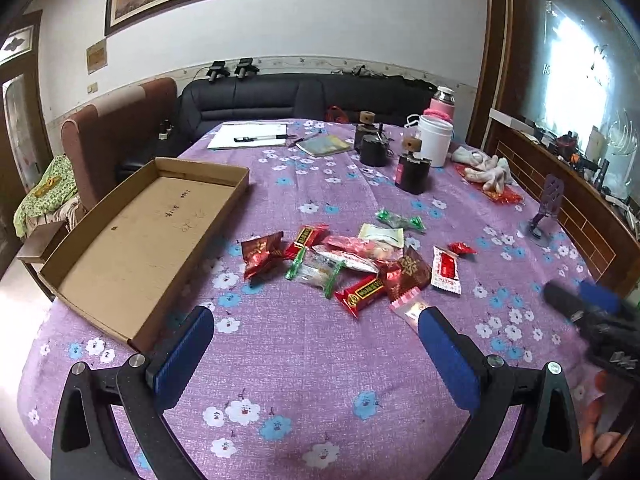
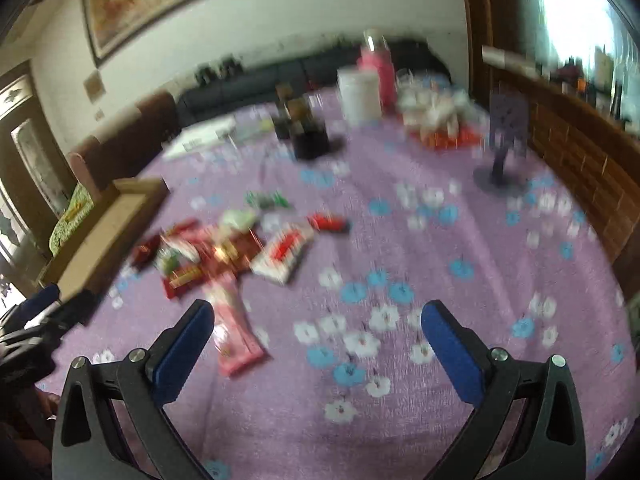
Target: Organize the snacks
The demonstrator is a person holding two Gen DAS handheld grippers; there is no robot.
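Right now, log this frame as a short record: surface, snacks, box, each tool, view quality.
surface: table with purple flowered cloth
snacks: loose pile of wrapped snacks mid-table, none in the box
box: open cardboard box, left of the pile, empty
left tool: open, holding nothing, short of the pile
right tool: open, holding nothing, pink packet beside its left finger
view quality: left wrist sharp, right wrist blurred

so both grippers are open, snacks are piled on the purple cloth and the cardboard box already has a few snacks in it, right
Not quite. The cardboard box holds no snacks; the left wrist view shows its floor bare apart from some handwriting. The rest stands: the left gripper and right gripper are both open, and the snacks lie piled on the purple cloth.
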